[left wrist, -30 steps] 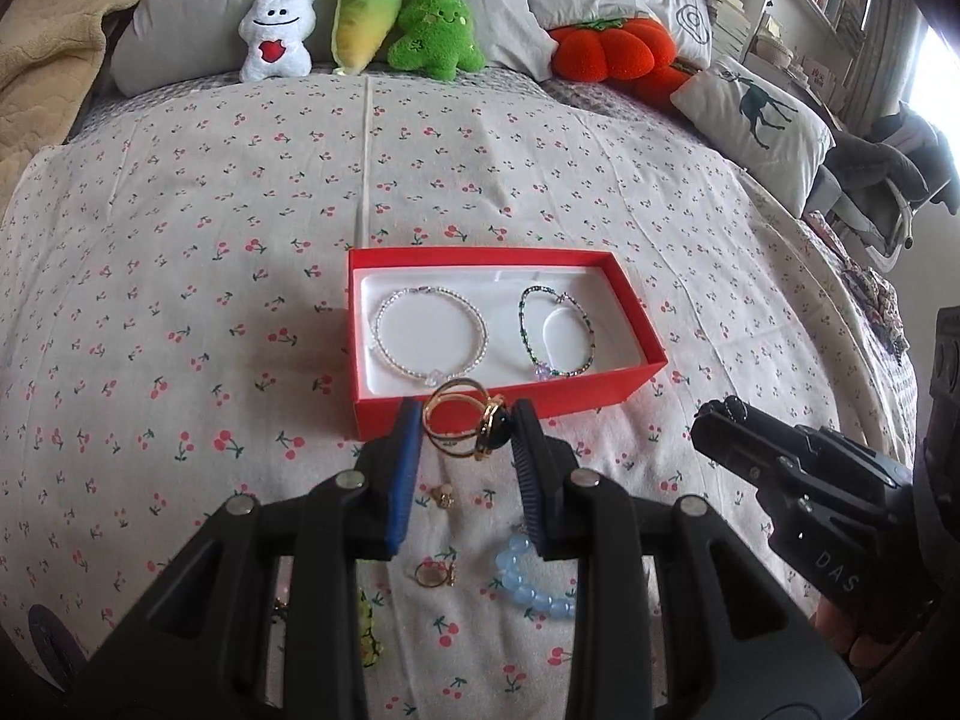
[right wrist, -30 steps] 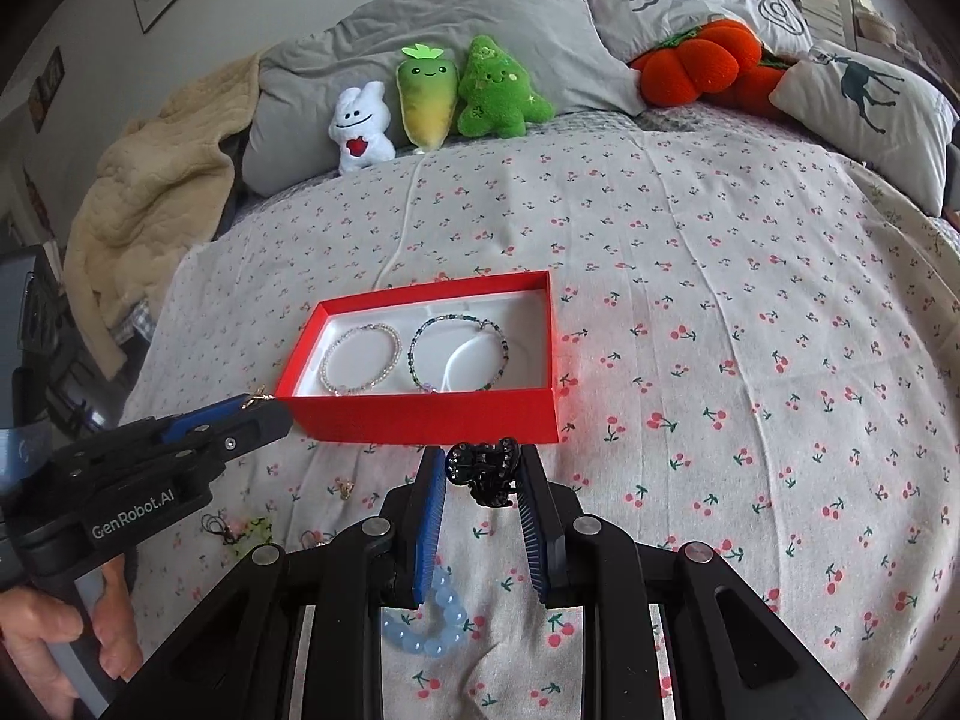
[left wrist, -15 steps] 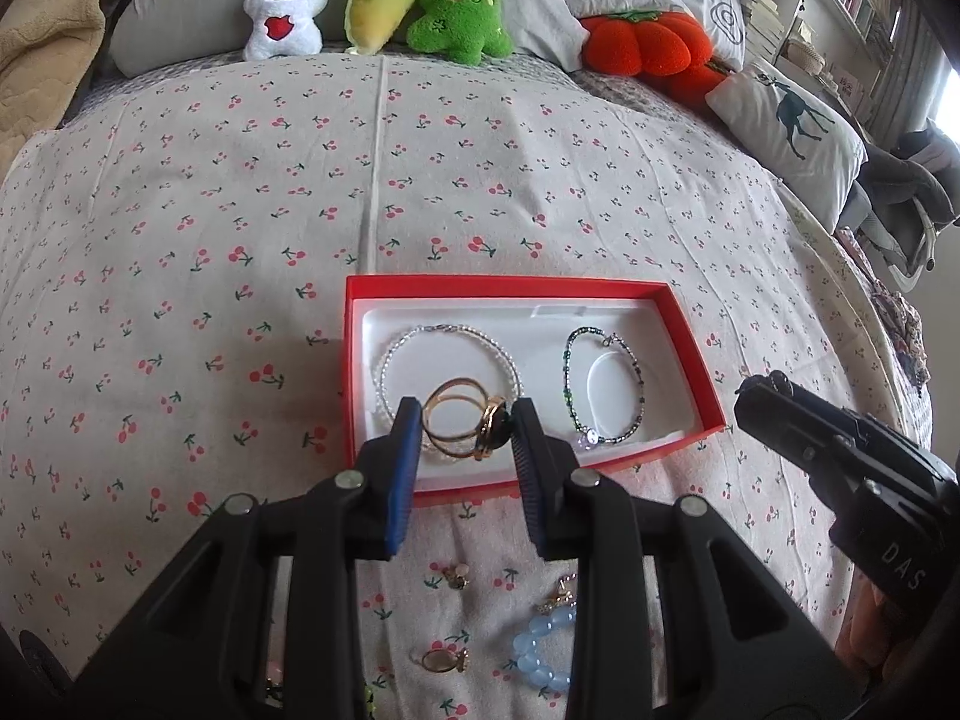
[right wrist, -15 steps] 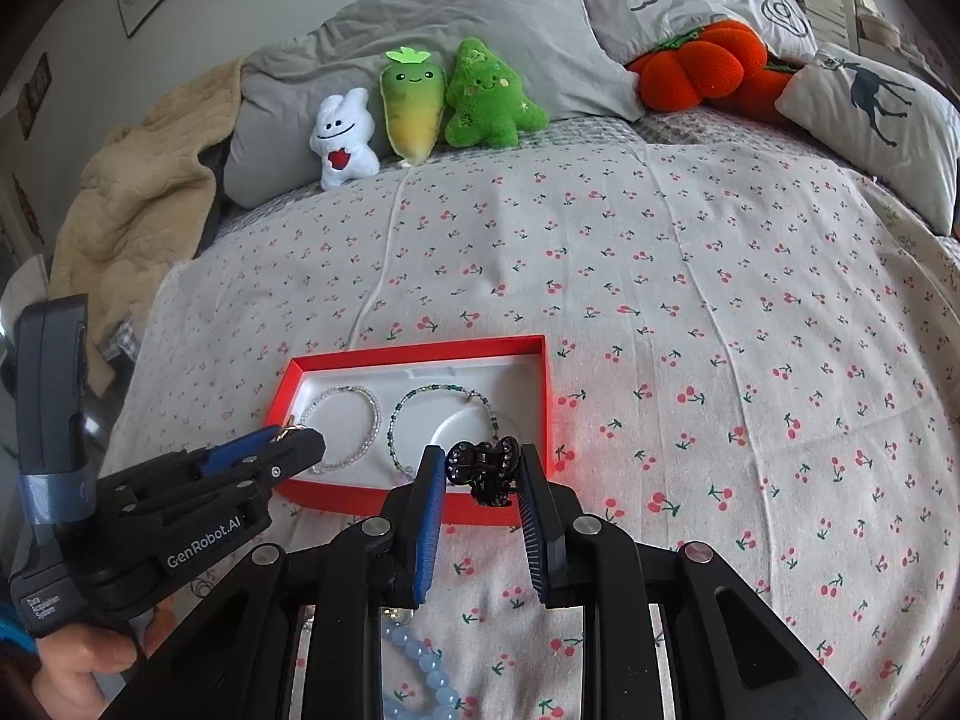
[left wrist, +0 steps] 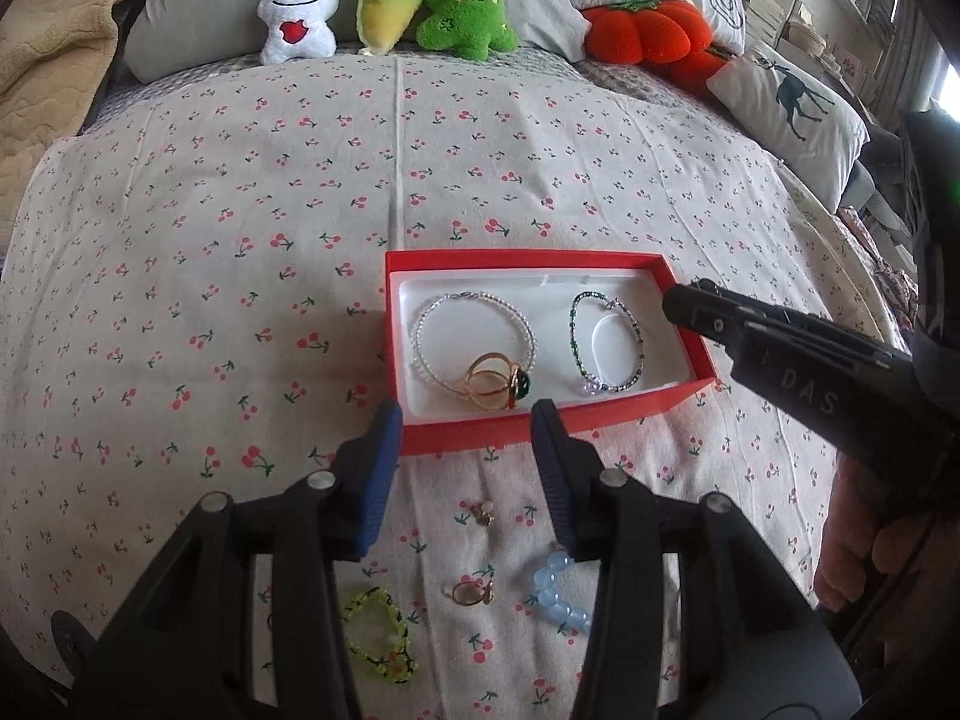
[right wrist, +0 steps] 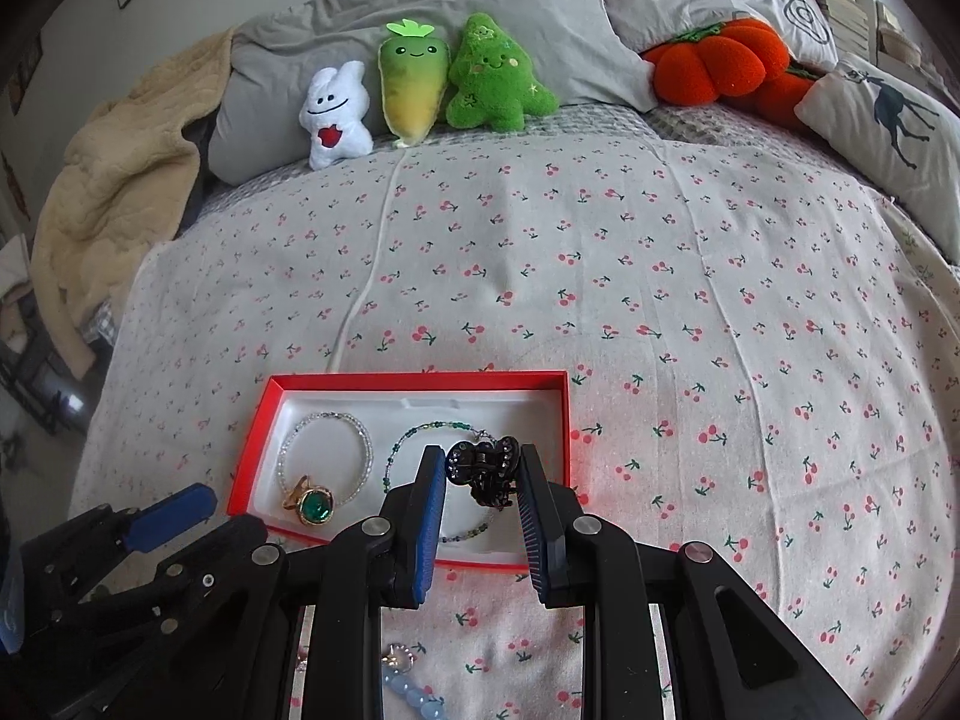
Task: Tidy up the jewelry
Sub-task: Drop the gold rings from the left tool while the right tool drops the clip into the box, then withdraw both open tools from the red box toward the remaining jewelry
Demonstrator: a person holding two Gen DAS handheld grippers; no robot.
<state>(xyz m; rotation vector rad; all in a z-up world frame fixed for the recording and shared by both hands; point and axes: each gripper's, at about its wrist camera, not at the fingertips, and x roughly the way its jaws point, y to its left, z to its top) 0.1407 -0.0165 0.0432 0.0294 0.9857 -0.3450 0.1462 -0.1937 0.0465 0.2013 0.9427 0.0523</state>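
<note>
A red jewelry box (left wrist: pixel 420 441) (right wrist: pixel 252 450) with a white liner lies on the bed. In it lie a pearl bracelet (left wrist: pixel 432 318) (right wrist: pixel 324 420), a green beaded bracelet (left wrist: pixel 606 348) (right wrist: pixel 420 432) and a gold bangle with a green stone (left wrist: pixel 495 387) (right wrist: pixel 309 504). My left gripper (left wrist: pixel 465 420) is open and empty just before the box's near wall. My right gripper (right wrist: pixel 480 468) is shut on a black hair claw clip (right wrist: pixel 483 471), held over the box's right half; it also shows in the left wrist view (left wrist: pixel 684 303).
On the cherry-print sheet before the box lie a small earring (left wrist: pixel 483 513), a gold ring (left wrist: pixel 471 594), a blue bead bracelet (left wrist: pixel 558 594) (right wrist: pixel 414 696) and a yellow-green bead bracelet (left wrist: pixel 378 636). Plush toys (right wrist: pixel 414 84) and pillows line the bed's far end.
My left gripper has opened and let go of the gold bangle, which now lies in the box on the pearl bracelet. My right gripper has carried the clip forward over the box.
</note>
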